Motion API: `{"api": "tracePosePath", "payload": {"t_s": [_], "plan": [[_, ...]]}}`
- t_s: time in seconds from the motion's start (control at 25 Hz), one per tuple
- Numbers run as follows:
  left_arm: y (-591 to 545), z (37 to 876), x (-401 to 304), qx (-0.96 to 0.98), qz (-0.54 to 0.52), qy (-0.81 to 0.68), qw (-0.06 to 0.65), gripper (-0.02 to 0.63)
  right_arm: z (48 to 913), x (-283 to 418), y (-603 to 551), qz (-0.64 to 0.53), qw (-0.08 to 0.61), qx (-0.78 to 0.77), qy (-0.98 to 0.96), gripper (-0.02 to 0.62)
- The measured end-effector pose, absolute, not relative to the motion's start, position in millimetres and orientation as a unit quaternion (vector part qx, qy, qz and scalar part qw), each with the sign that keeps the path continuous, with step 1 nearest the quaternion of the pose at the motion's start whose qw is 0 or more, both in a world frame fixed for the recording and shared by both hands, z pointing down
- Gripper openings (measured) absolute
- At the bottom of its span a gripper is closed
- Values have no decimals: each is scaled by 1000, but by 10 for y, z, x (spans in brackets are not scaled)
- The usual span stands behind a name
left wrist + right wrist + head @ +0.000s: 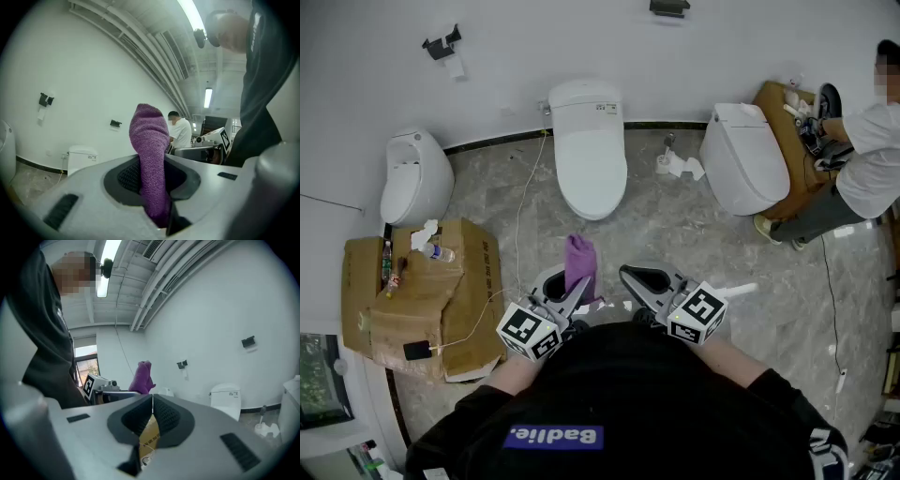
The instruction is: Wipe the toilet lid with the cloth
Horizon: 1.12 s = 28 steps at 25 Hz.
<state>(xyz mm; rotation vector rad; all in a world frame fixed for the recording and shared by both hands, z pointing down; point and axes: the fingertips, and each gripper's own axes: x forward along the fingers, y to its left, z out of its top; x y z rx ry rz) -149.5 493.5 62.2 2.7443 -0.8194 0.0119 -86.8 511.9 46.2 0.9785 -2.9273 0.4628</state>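
The white toilet (pixel 588 150) stands against the far wall with its lid down. It also shows in the left gripper view as the toilet (pixel 81 158) and in the right gripper view as the toilet (pixel 227 398). My left gripper (pixel 565 279) is shut on a purple cloth (pixel 579 261), well short of the toilet. The cloth (pixel 149 136) sticks up from between the jaws of the left gripper (pixel 152 165). My right gripper (pixel 649 278) is level beside it. The right gripper (pixel 153 401) is shut with nothing in it, and the cloth (pixel 143 377) shows to its left.
A white urinal-like fixture (pixel 414 176) and cardboard boxes (pixel 422 295) with small items are at the left. A second toilet (pixel 745 157) and a crouching person (pixel 862 173) are at the right. A cable (pixel 523 216) runs across the marble floor beside the middle toilet.
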Motion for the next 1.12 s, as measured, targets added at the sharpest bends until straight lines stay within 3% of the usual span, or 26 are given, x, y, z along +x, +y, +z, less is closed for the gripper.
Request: {"api": "tracePosePath", "payload": {"t_s": [0.76,1.12], "plan": [[4929,642,-1366,946,8,-292,143,87,446,-761,5102,142,8,303,-942,34],[4795,612,-1046,939,11,-315,138,87,468,-376,4902,146,8,294,-945,34]]}}
